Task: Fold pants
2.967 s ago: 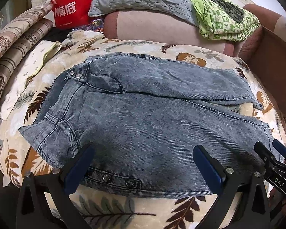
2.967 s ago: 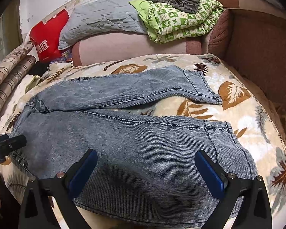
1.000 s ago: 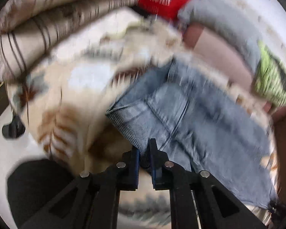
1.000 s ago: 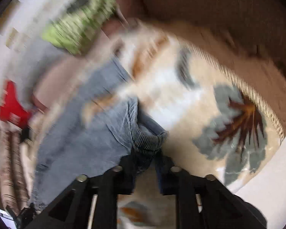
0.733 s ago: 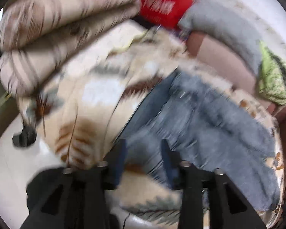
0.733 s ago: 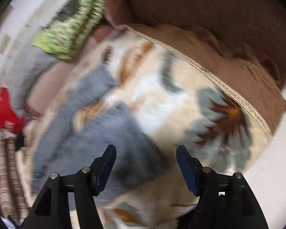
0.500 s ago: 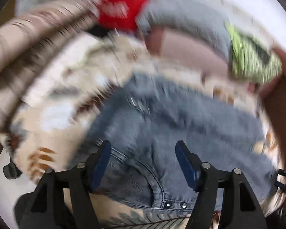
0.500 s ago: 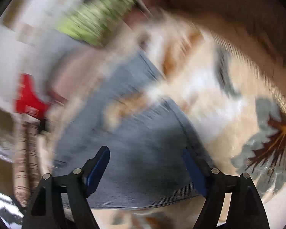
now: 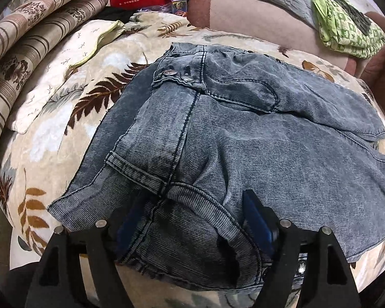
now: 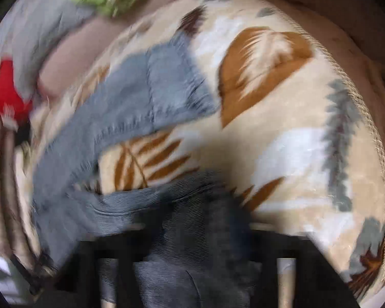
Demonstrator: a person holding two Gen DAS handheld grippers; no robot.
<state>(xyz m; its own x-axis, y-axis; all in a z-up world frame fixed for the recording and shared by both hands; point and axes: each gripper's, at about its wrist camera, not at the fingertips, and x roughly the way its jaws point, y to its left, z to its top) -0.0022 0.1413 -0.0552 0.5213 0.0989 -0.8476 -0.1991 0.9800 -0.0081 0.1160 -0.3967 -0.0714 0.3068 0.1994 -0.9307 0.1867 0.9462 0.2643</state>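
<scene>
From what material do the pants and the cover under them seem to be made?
The pants look like washed grey-blue denim, perhaps stretch: fine ribbed weave, faded mottling, raised double seams, metal snaps at the waist. The cover looks like a soft plush blanket: matte fuzzy nap with printed leaves, and a corded edge in the right wrist view.
</scene>
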